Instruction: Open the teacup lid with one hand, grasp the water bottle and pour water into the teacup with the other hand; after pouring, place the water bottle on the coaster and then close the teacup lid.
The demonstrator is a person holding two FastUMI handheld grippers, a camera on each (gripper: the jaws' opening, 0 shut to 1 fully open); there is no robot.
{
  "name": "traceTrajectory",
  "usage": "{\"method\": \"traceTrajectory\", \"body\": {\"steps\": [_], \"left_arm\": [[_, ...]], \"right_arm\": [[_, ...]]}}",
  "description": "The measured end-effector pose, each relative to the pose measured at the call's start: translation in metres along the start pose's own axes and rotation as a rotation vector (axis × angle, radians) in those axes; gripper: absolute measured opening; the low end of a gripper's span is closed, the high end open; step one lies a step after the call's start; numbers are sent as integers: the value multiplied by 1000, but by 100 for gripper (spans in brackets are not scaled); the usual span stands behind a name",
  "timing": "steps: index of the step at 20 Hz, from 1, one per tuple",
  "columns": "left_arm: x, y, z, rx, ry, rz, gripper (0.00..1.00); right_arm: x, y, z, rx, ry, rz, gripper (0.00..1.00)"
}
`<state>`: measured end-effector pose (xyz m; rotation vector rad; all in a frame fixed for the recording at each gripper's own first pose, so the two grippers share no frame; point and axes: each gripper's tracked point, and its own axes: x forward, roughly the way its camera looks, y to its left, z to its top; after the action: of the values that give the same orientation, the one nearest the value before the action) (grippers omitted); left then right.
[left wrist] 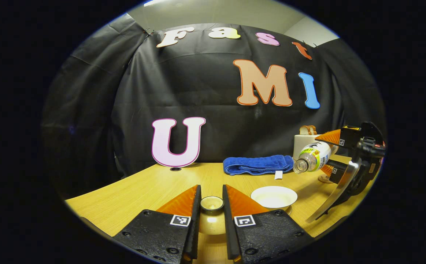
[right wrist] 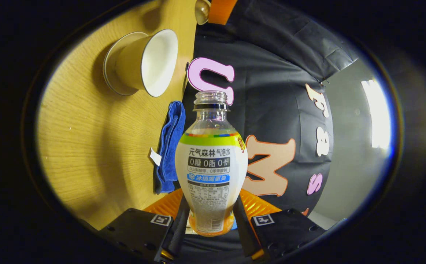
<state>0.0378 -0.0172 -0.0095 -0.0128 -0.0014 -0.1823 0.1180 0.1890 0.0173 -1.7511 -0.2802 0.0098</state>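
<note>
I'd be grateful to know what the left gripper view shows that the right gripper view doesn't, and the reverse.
The left gripper view adds a close look at the left tongs clamped on the teacup lid, plus a white box at the back of the table. The right gripper view adds the water bottle label face-on, with the bottle's base between the right tongs. Shared: the tilted, capless water bottle, the open teacup, the blue towel and the table.
</note>
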Motion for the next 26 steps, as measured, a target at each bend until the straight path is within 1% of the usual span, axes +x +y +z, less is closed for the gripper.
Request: {"method": "traceTrajectory", "body": {"steps": [7, 10, 21, 26], "left_arm": [[0, 0, 1, 0, 0, 0, 29], [0, 0, 0, 0, 0, 0, 29], [0, 0, 0, -1, 0, -1, 29], [0, 0, 1, 0, 0, -1, 29]], "right_arm": [[1, -12, 13, -149, -55, -81, 65], [3, -16, 17, -151, -60, -87, 66], [4, -30, 31, -253, -97, -147, 66], [2, -31, 33, -282, -110, -165, 64]]}}
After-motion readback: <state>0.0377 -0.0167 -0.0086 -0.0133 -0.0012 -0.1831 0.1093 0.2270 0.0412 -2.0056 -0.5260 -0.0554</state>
